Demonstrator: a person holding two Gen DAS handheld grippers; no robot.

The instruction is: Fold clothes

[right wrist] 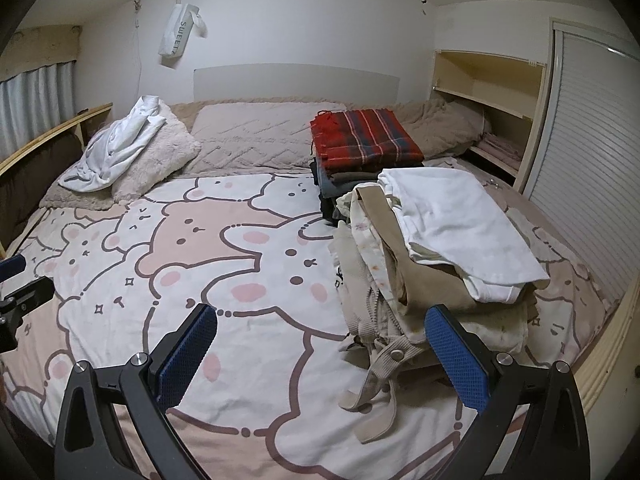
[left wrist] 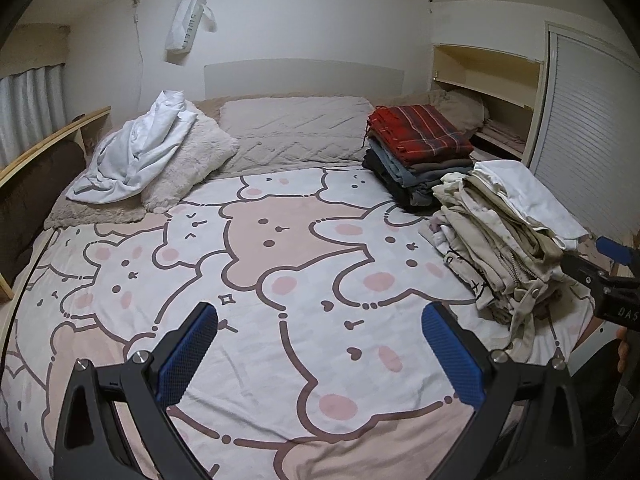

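A crumpled white garment lies on a fluffy pillow at the bed's far left. A stack of folded cream and beige clothes topped by a white piece sits on the right of the bed. Behind it is a darker folded stack topped by a red plaid piece. My left gripper is open and empty above the bear-print cover. My right gripper is open and empty, its right finger near the cream stack's front edge.
The bear-print bedcover spreads over the bed's middle. Pillows line the headboard. A wooden rail borders the left. Shelves and a slatted door stand on the right.
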